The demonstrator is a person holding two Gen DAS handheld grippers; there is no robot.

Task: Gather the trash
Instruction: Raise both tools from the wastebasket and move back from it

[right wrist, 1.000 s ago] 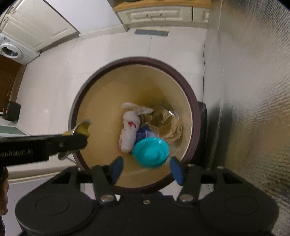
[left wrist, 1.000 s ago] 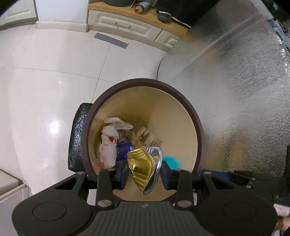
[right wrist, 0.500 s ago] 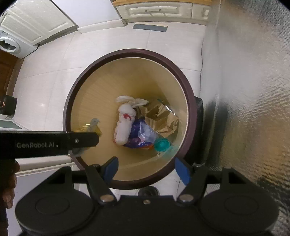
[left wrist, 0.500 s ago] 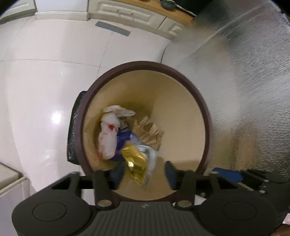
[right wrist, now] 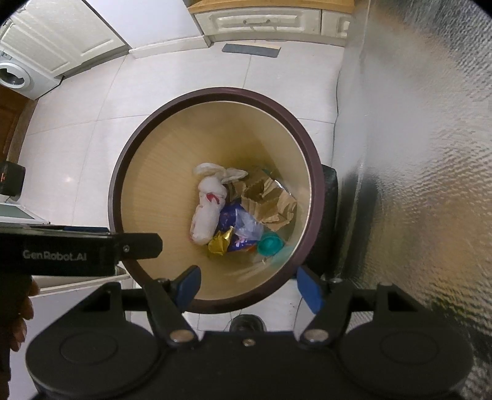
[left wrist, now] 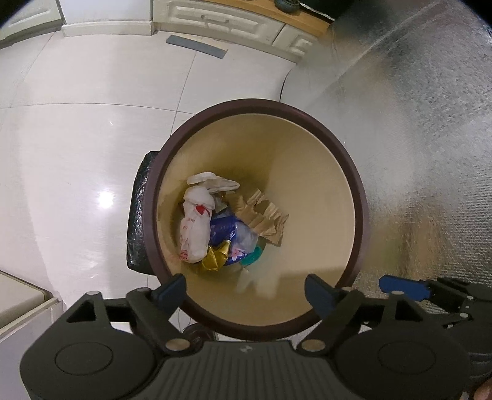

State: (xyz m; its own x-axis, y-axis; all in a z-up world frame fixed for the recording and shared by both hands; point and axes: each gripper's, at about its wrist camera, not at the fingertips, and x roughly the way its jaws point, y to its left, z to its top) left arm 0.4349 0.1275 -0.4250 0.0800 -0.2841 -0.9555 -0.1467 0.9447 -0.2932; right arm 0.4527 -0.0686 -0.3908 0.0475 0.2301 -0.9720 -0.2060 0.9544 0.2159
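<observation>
At the bottom of the round tan bin with a dark brown rim (left wrist: 358, 197): mixed trash, both grippers empty above it.
Crumpled gold foil wrapper (left wrist: 216, 258), teal plastic lid (right wrist: 270, 243), white plastic bag (left wrist: 195, 223) and torn brown cardboard (left wrist: 264, 217) lie together inside. Left gripper (left wrist: 246, 290) jaws are opening, nothing between them; right gripper (right wrist: 247, 287) jaws stand apart, holding nothing. White tiled floor (left wrist: 77, 147) surrounds the bin; silver foil sheet (left wrist: 424, 138) hangs right.

Glossy white floor tiles (left wrist: 80, 147) spread below cream cabinet drawers (right wrist: 264, 21). A washing machine (right wrist: 15, 77) stands at the left. Silvery textured foil (right wrist: 424, 154) fills the right.
</observation>
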